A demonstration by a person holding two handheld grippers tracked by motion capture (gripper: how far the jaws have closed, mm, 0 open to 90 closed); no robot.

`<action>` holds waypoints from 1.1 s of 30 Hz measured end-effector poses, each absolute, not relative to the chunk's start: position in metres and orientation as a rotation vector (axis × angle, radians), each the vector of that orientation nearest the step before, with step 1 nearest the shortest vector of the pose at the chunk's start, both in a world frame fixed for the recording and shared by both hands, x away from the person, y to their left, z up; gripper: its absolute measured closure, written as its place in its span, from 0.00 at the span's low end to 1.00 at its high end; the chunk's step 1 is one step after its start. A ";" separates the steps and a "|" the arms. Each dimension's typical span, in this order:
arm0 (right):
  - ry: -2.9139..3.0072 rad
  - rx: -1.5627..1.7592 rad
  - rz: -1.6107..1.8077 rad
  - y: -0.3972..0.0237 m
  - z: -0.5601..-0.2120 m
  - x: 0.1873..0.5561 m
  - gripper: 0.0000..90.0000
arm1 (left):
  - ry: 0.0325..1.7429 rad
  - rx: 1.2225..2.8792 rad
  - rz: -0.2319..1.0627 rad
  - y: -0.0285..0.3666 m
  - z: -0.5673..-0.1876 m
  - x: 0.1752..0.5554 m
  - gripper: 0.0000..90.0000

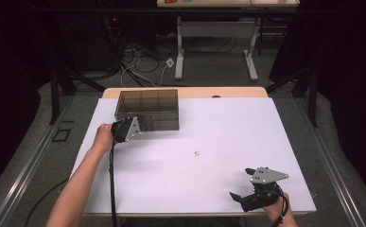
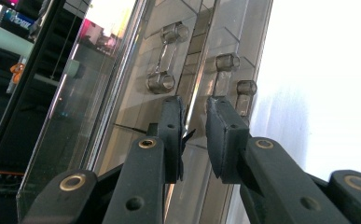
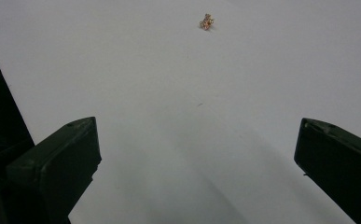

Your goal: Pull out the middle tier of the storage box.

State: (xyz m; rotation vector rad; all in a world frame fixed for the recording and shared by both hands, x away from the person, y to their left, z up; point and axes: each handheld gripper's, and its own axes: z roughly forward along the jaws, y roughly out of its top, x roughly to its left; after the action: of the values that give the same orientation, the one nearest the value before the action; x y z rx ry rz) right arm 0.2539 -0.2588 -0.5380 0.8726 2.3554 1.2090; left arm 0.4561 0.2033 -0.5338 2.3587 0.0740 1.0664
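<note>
A smoky clear box with three compartments stands at the back left of the white table. My left gripper is at its front left corner. In the left gripper view the jaws stand close together with a thin clear edge of the box between them, and they look clamped on it. Clear dumbbell-shaped handles show just beyond the tips. My right gripper rests near the front right edge, wide open with nothing between its jaws. A tiny golden item lies ahead of it.
Bare white table surface lies between the two grippers. A cable trails from the left gripper over the front edge. Beyond the table are a floor with cables and a desk frame.
</note>
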 end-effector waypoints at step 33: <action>2.374 0.870 1.191 -0.258 -0.539 0.255 0.00 | 0.141 2.381 1.010 0.202 -0.530 0.458 0.85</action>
State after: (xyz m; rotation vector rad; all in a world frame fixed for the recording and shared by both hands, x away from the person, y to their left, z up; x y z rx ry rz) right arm 0.2548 -0.2577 -0.5388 0.8697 2.3744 1.1914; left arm 0.4579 0.2017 -0.5296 2.3813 0.1407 1.0103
